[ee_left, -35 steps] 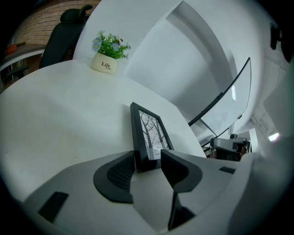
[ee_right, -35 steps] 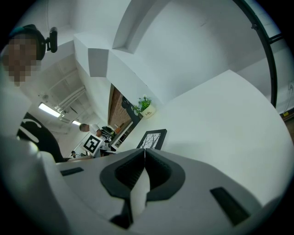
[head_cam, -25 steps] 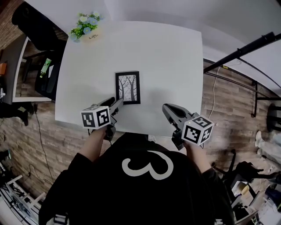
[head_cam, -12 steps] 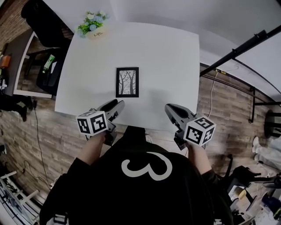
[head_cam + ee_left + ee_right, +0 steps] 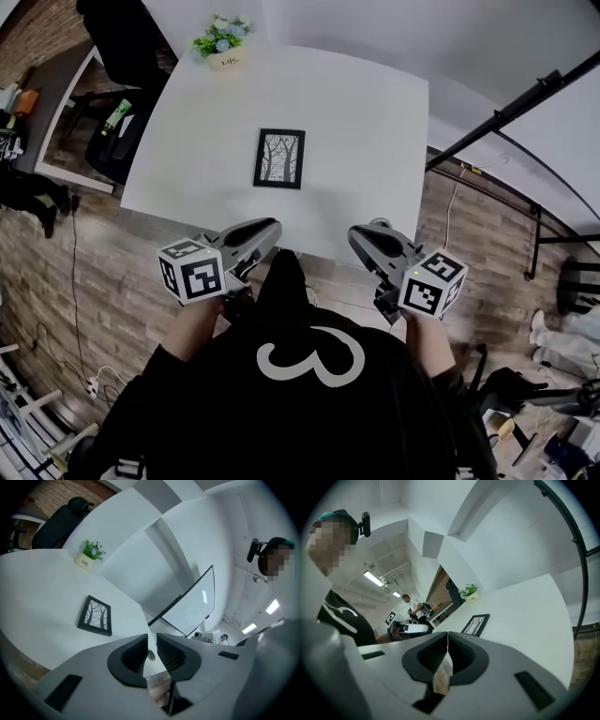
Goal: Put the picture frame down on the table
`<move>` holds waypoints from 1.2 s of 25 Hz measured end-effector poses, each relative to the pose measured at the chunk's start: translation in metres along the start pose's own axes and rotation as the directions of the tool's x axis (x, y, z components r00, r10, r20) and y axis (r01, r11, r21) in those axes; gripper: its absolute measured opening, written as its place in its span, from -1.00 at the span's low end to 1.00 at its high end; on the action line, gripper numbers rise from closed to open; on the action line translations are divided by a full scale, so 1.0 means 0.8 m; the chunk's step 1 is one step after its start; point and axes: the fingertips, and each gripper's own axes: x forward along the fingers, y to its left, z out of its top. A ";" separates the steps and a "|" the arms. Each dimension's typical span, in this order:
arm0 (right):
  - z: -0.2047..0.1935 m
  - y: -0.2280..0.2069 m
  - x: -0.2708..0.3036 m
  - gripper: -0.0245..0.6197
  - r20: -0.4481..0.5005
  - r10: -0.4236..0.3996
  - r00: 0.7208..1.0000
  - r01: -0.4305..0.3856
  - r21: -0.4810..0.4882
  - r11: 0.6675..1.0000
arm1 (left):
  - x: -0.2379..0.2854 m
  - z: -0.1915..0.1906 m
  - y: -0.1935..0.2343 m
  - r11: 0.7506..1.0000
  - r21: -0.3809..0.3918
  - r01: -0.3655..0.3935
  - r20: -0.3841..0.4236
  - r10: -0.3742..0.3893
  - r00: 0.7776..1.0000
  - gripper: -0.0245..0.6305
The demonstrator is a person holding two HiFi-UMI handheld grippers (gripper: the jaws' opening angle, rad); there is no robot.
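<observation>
The black picture frame (image 5: 279,158) with a tree print lies flat near the middle of the white table (image 5: 366,131). It also shows in the left gripper view as the frame (image 5: 96,615) and in the right gripper view as the frame (image 5: 476,624). My left gripper (image 5: 272,228) hangs off the table's near edge, well short of the frame. Its jaws (image 5: 153,637) stand a narrow gap apart with nothing between them. My right gripper (image 5: 356,236) is level with it to the right, with its pads pressed together (image 5: 448,634) and empty.
A small pot of flowers (image 5: 223,45) stands at the table's far left corner. A black chair (image 5: 122,37) sits beyond that corner and a black pole (image 5: 506,112) slants past the table's right side. A person (image 5: 410,604) stands in the background.
Both grippers have drawn back towards me off the table's near edge. The left one was at the frame's near left corner a second ago. The frame stays lying on the table.
</observation>
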 end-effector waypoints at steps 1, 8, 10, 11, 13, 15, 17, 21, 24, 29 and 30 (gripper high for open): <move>-0.001 0.009 -0.004 -0.85 -0.002 0.011 1.000 -0.011 -0.011 1.000 | -0.002 -0.003 -0.011 1.000 0.010 0.018 0.003 -0.018 1.000 -0.72; -0.005 0.056 -0.018 -0.85 0.004 0.082 0.997 -0.082 -0.052 0.995 | -0.011 -0.023 -0.069 0.987 0.148 0.062 -0.007 -0.062 0.998 -0.85; -0.005 0.070 -0.020 -0.85 -0.001 0.107 0.994 -0.107 -0.072 0.992 | -0.013 -0.022 -0.083 0.983 0.169 0.075 -0.009 -0.074 0.997 -0.87; -0.004 0.076 -0.020 -0.85 -0.001 0.115 0.993 -0.114 -0.083 0.990 | -0.016 -0.022 -0.089 0.980 0.186 0.078 -0.013 -0.077 0.997 -0.88; -0.002 0.085 -0.022 -0.85 0.006 0.127 0.992 -0.126 -0.101 0.987 | -0.020 -0.021 -0.100 0.971 0.224 0.081 -0.019 -0.078 0.997 -0.88; 0.002 0.094 -0.025 -0.85 0.014 0.143 0.990 -0.140 -0.126 0.982 | -0.025 -0.019 -0.112 0.962 0.257 0.089 -0.021 -0.087 0.996 -0.88; 0.006 0.103 -0.027 -0.85 0.016 0.153 0.988 -0.148 -0.157 0.976 | -0.028 -0.016 -0.124 0.955 0.280 0.101 -0.020 -0.099 0.995 -0.88; 0.013 0.115 -0.031 -0.85 0.012 0.159 0.987 -0.154 -0.195 0.969 | -0.032 -0.015 -0.139 0.947 0.301 0.111 -0.019 -0.110 0.994 -0.88; 0.025 0.120 -0.035 -0.85 0.028 0.161 0.987 -0.151 -0.220 0.964 | -0.034 -0.011 -0.143 0.944 0.310 0.109 -0.014 -0.110 0.994 -0.88; 0.046 0.126 -0.046 -0.85 0.057 0.163 0.985 -0.143 -0.251 0.957 | -0.040 0.002 -0.155 0.937 0.331 0.110 -0.001 -0.116 0.993 -0.88; 0.052 0.129 -0.048 -0.85 0.063 0.165 0.984 -0.143 -0.261 0.955 | -0.041 0.005 -0.160 0.934 0.340 0.111 0.003 -0.118 0.993 -0.88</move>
